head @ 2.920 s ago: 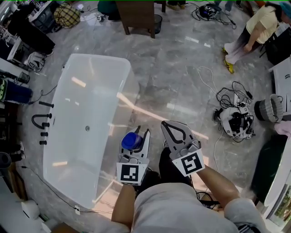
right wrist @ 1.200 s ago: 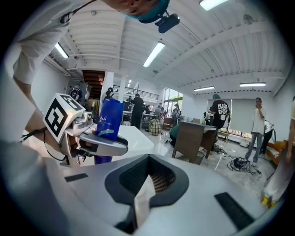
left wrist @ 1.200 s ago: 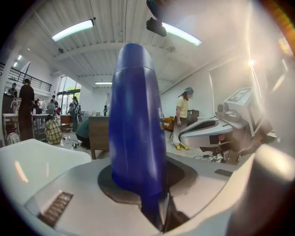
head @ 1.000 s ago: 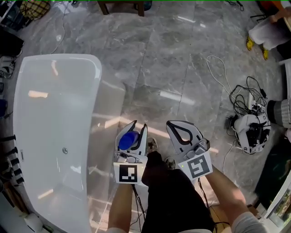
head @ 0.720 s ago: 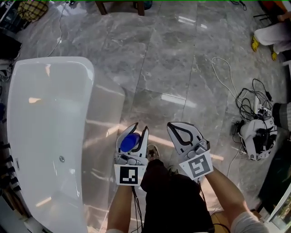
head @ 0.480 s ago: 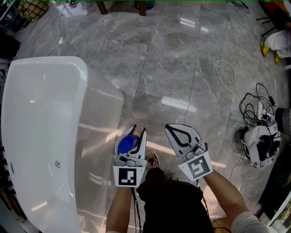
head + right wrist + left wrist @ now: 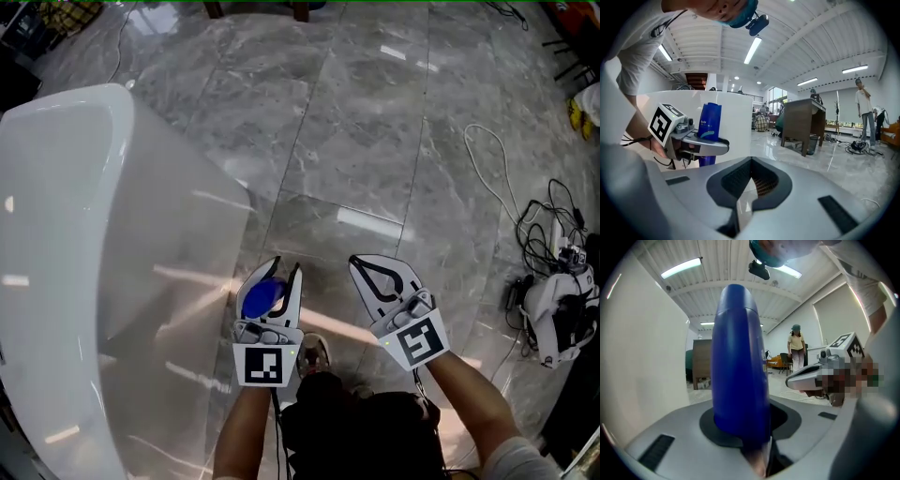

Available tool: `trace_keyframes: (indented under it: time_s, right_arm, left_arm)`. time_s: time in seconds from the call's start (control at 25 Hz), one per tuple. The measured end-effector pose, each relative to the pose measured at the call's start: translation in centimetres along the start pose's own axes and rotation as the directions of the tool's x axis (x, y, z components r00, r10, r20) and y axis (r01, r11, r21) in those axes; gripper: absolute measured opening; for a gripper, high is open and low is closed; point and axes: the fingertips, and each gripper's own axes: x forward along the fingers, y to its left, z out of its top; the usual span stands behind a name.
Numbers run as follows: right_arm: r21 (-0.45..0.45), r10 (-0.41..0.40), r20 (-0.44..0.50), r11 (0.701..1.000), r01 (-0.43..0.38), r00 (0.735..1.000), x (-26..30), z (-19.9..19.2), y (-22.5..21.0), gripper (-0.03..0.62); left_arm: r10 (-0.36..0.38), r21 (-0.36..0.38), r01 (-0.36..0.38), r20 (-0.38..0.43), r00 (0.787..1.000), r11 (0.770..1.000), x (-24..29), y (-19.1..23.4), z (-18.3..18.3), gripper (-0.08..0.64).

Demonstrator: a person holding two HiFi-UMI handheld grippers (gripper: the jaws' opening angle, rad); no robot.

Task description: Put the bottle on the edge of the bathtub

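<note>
In the head view a blue bottle (image 7: 265, 297) stands upright between the jaws of my left gripper (image 7: 286, 266), which is shut on it. The same bottle (image 7: 738, 380) fills the middle of the left gripper view. The white bathtub (image 7: 120, 108) takes up the left side, and its outer wall is just left of the left gripper. My right gripper (image 7: 362, 263) hovers beside the left one over the floor, jaws shut and holding nothing. In the right gripper view the bottle (image 7: 709, 123) sits in the left gripper (image 7: 701, 140), in front of the tub wall (image 7: 736, 126).
Grey marble floor (image 7: 366, 141) spreads ahead and to the right. A white device tangled in cables (image 7: 560, 323) lies at the right edge, with a loose cord (image 7: 487, 155) nearby. A wooden desk (image 7: 804, 123) and standing people (image 7: 863, 112) are farther off.
The bathtub now fills more of the left side and sits nearer. Both grippers keep the same pose side by side, and the bottle stays in the left one.
</note>
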Motion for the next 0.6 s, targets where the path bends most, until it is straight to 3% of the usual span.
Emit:
trace_keyframes:
  time_s: [0.12,0.24,0.6]
  right_arm:
    - [-0.032,0.007,-0.037,0.999,-0.008,0.999,0.5,-2.8,-0.2,0.004]
    - [-0.069,0.021,-0.097,0.997,-0.028,0.995,1.0,-5.5,-0.2,0.003]
    - [-0.036,0.068,-0.063,0.997,-0.070,0.996,3.4,-8.4,0.5,0.003]
  left_arm:
    - [-0.016,0.035,0.016,-0.005,1.000,0.999,1.2,-0.1,-3.3,0.118]
    - [-0.013,-0.008,0.013,-0.027,1.000,1.000,2.1,-0.2,-6.2,0.118]
    - [-0.001,-0.021,0.000,-0.045,0.999,1.000,4.7,1.6,-11.8,0.118]
